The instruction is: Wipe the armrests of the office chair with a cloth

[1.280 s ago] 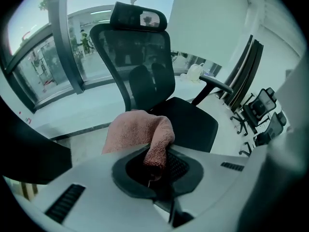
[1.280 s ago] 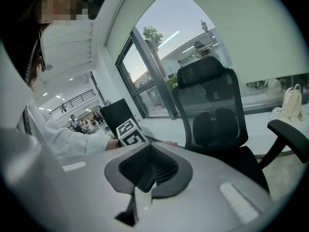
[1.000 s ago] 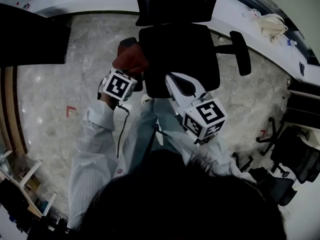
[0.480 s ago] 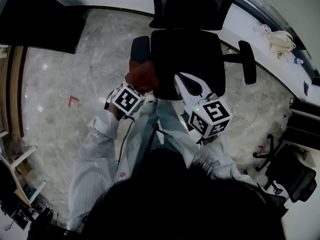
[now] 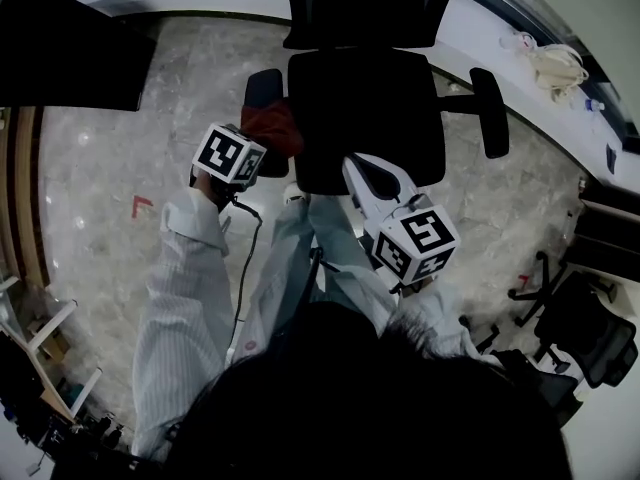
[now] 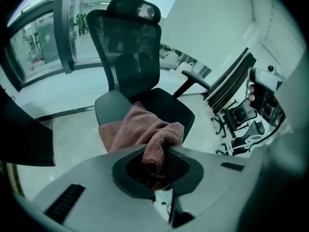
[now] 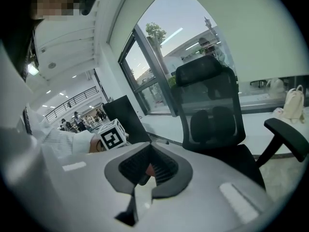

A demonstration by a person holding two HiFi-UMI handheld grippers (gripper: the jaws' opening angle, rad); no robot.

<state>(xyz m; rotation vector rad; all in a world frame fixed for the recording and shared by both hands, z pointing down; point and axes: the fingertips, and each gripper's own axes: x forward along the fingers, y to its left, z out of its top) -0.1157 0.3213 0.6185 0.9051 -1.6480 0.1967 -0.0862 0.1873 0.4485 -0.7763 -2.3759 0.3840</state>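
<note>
Two square-marker grippers: left gripper [image 6: 155, 163] clamps a reddish-brown terry cloth [image 6: 137, 129] lying over the black office chair's armrest [image 6: 112, 105]; right gripper [image 7: 147, 170] is closed, empty.

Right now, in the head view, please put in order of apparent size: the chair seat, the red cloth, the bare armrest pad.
1. chair seat, clearly the largest.
2 and 3. red cloth and bare armrest pad look about alike; the cloth is partly covered, so I leave them unranked.

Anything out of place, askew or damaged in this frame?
Nothing stands out. The black mesh office chair stands upright; the left tool grips the reddish-brown terry cloth draped on one black padded armrest.
</note>
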